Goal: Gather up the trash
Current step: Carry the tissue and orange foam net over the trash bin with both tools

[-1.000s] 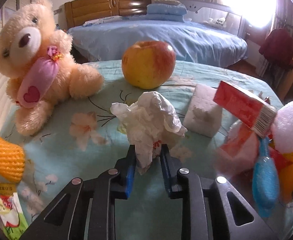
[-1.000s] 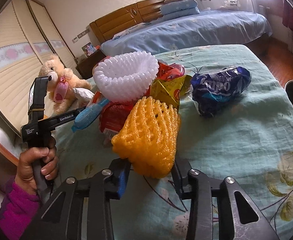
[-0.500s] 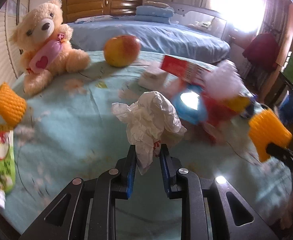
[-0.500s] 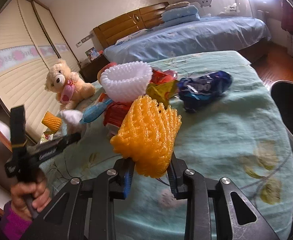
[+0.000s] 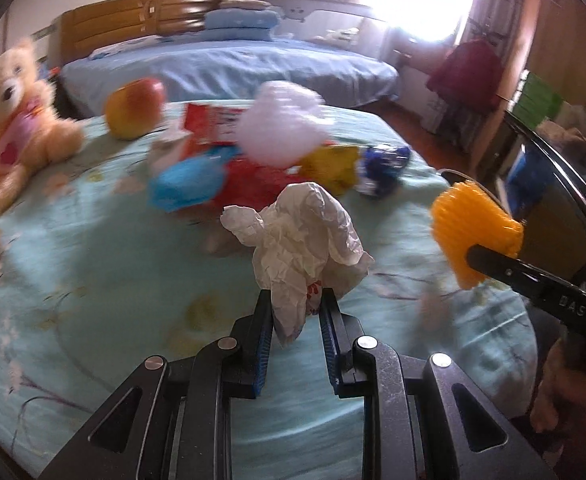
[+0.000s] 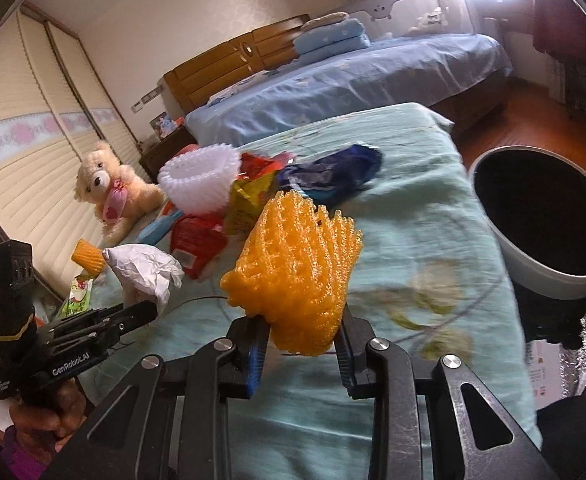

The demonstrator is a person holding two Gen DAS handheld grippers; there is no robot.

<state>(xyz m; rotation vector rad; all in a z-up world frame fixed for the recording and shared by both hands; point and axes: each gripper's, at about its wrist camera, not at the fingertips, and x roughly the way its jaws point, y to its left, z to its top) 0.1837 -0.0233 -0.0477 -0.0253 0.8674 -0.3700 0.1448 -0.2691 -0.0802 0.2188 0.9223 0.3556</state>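
With both loads carried clear of the bench (image 6: 433,208), the left gripper (image 5: 296,312) has its jaws pinching a crumpled white tissue (image 5: 301,236) by its lower end, and the right gripper (image 6: 301,332) has its jaws clamped on an orange foam net (image 6: 297,260). Beyond lies uncollected litter: a white foam net (image 6: 199,178), red wrappers (image 6: 197,240), a blue packet (image 6: 329,174). Off the bench's right edge stands the black-lined bin (image 6: 549,272), the likely destination. A teddy bear (image 6: 107,190) and an apple (image 5: 135,106) sit farther back, apparently not trash.
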